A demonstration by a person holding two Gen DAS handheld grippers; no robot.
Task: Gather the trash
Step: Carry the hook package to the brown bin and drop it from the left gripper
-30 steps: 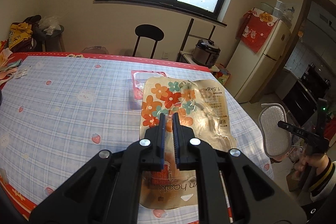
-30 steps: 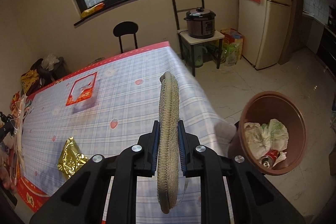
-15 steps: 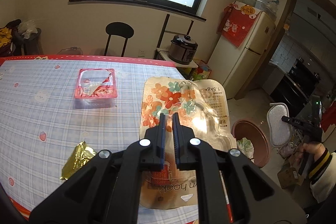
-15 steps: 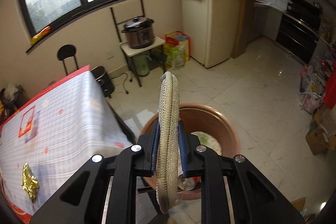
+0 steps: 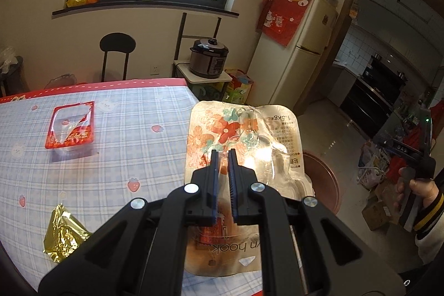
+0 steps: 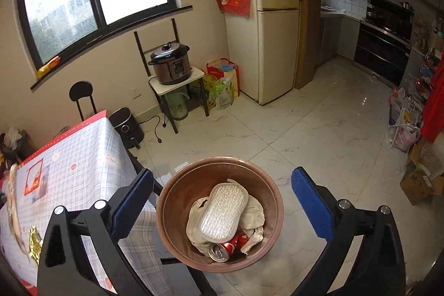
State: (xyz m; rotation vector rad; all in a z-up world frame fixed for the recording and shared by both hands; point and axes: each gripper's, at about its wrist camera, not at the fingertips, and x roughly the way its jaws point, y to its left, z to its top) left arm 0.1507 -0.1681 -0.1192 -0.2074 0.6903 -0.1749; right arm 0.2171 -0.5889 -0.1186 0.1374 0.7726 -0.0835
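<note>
A: 2 tools on record. Right tool [image 6: 222,196]: jaws opening wide, nothing between them, poised over the brown bin [image 6: 177,193]; mesh pad [image 6: 222,215] lies inside on rags and a red can [image 6: 227,247].

B: Left tool [image 5: 223,165]?

A: Pressed together, pinching the floral plastic package [image 5: 244,135] above the tabletop [image 5: 116,146] edge. Uncollected: 1 red tray [image 5: 70,126], 1 gold wrapper [image 5: 65,233].

B: Risk?

A: Package looks wide and limp; released off-centre, it could catch the rim and slide to the floor.
</note>
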